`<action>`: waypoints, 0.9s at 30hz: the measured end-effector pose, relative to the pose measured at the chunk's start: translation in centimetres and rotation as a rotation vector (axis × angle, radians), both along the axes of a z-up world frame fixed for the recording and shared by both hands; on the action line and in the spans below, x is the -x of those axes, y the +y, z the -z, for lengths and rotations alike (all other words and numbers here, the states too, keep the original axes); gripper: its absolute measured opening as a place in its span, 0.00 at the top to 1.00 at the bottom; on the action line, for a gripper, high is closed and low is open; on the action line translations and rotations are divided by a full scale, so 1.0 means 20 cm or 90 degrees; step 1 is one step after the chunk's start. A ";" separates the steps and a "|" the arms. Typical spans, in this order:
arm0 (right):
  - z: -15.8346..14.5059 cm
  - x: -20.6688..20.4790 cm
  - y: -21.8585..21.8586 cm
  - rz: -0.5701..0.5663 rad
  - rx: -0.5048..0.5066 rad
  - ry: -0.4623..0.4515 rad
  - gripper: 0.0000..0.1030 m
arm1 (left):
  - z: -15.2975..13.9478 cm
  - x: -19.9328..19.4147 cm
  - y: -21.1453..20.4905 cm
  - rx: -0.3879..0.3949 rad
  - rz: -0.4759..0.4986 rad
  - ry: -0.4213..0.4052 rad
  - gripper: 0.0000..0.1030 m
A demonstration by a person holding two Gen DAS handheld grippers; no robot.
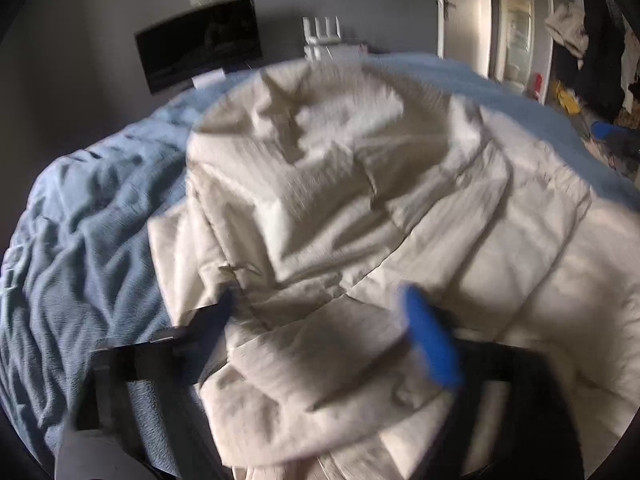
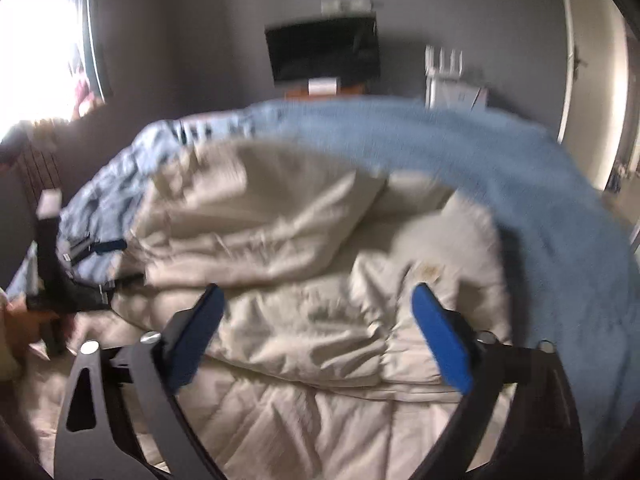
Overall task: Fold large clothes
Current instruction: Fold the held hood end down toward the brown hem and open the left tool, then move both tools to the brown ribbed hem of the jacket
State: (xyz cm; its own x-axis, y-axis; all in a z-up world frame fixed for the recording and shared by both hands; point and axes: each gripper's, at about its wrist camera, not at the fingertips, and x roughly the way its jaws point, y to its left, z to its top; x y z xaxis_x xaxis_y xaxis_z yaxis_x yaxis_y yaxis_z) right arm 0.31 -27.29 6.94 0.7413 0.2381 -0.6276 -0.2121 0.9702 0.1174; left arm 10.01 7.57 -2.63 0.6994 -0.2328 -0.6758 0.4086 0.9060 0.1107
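A large cream quilted garment (image 1: 360, 184) lies crumpled and partly folded on a blue blanket (image 1: 92, 220) covering a bed. My left gripper (image 1: 318, 296) stands open, and a loose fold of the garment bulges up between its black left finger (image 1: 216, 316) and blue right pad (image 1: 430, 340). The pads are not pressing on it. In the right wrist view the same left gripper (image 2: 130, 262) sits at the garment's (image 2: 280, 240) left edge, with a hand behind it. My right gripper (image 2: 318, 300) hovers open above the garment's near part, with nothing between its blue pads (image 2: 440, 340).
Behind the bed, a dark screen (image 2: 324, 48) hangs on the grey wall, with a white router (image 2: 444, 60) to its right. A doorway (image 1: 516, 32) and piled clothes (image 1: 592, 40) are at the right. A bright window (image 2: 36, 40) is at the left. The blue blanket (image 2: 520, 168) wraps the far side.
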 end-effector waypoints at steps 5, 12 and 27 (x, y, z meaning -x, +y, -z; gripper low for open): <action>-0.29 0.21 -0.10 0.050 0.007 -0.075 0.07 | -0.27 0.15 0.04 0.066 -0.014 -0.040 0.08; -0.50 0.49 -0.34 0.067 -0.020 -0.102 0.07 | -0.50 0.42 0.17 0.097 -0.061 0.003 0.07; -0.20 0.86 -0.62 0.021 -0.007 0.185 0.07 | -0.37 0.97 0.41 0.076 -0.181 0.207 0.09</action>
